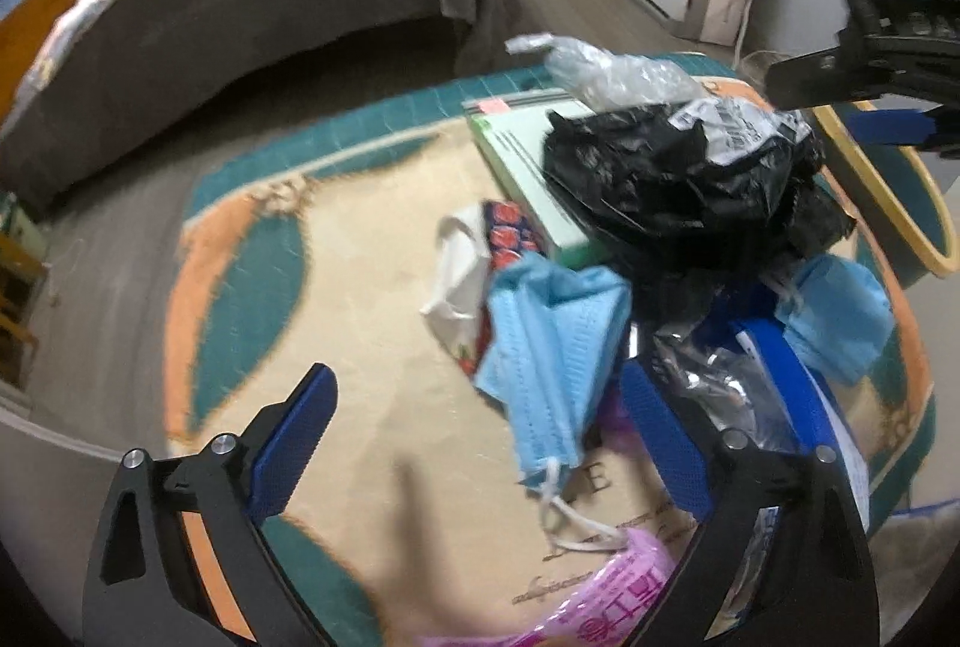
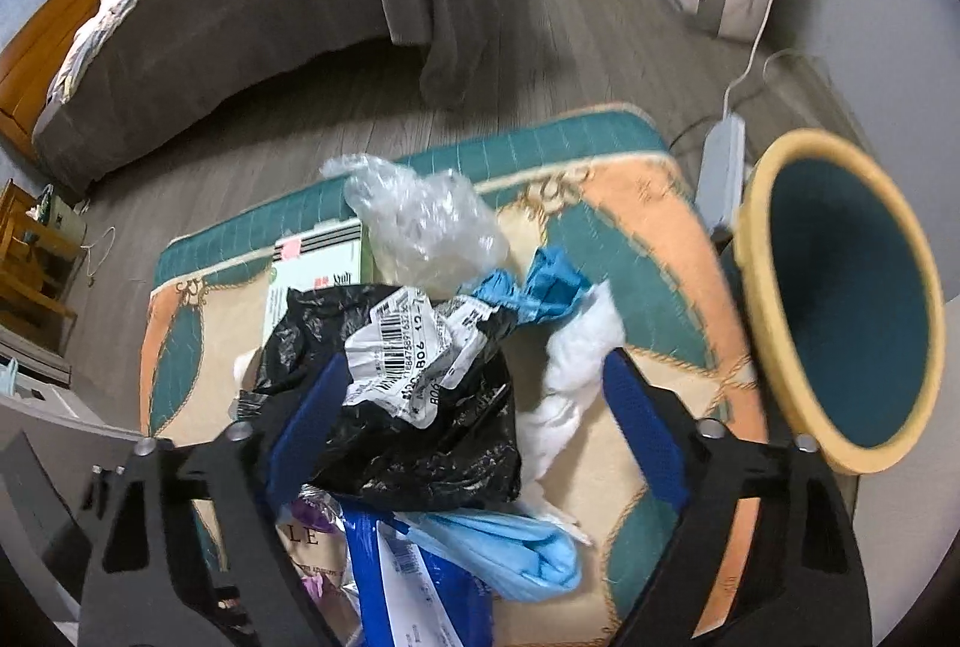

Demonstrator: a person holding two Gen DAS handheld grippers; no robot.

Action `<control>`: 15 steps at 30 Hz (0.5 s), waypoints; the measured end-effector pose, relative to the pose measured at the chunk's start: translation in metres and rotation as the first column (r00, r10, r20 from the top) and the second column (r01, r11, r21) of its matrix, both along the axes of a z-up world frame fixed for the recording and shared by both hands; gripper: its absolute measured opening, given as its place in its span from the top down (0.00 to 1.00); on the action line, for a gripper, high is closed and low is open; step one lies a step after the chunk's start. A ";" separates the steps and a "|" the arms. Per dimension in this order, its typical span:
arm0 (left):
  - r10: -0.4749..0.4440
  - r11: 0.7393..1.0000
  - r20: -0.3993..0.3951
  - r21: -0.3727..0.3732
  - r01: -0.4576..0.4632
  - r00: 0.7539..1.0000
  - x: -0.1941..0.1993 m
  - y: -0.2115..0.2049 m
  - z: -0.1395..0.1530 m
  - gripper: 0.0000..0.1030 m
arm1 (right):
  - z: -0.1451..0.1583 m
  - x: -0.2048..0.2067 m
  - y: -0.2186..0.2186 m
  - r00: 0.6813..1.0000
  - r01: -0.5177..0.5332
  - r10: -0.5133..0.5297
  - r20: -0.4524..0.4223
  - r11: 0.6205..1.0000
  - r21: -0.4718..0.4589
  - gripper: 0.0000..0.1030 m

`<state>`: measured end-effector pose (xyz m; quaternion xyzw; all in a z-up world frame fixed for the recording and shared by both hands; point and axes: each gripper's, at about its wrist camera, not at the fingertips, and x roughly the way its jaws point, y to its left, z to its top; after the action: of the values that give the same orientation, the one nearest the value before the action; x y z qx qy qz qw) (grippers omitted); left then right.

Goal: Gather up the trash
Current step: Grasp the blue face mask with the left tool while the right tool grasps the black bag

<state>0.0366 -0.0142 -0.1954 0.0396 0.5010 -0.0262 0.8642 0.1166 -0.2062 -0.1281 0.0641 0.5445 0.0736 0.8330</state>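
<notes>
Black plastic bag (image 2: 414, 407), only one, lies on the rug (image 2: 648, 251) between your right gripper (image 2: 474, 407) fingers, which stand apart. Two blue masks (image 1: 552, 347) lie near your left gripper (image 1: 480, 443), fingers also apart.

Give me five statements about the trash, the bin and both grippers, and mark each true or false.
1. The black bag carries a barcode label. True.
2. The bin stands upright. False: it tilts, its mouth facing the camera.
3. The left gripper has its jaws open. True.
4. The trash lies on bare wood floor. False: it lies on a rug.
5. The right gripper is shut on a blue mask. False: its jaws are open around the black bag.
</notes>
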 end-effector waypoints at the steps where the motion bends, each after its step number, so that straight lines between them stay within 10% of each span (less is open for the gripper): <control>1: -0.012 1.000 -0.010 -0.020 0.012 1.000 0.001 0.000 -0.003 0.20 | -0.004 0.002 0.001 1.000 -0.004 0.004 -0.015 1.000 0.017 0.28; 4: -0.046 0.999 -0.035 -0.029 0.045 0.998 0.001 -0.005 -0.011 0.41 | -0.016 0.005 0.008 0.998 -0.024 0.028 -0.064 0.998 0.054 0.34; 8: -0.108 0.994 -0.044 0.003 0.108 0.993 -0.003 -0.013 -0.016 0.68 | -0.025 0.005 0.010 0.993 -0.016 0.025 -0.117 0.997 0.073 0.76; 15: -0.103 0.994 0.086 0.054 0.098 0.991 -0.020 -0.008 0.014 0.78 | -0.002 -0.001 0.003 0.999 -0.021 0.025 -0.042 0.996 0.083 0.85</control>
<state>0.0170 -0.0224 -0.1817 0.0871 0.4598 -0.0556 0.8820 0.1158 -0.2031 -0.1297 0.0936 0.5594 0.1041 0.8170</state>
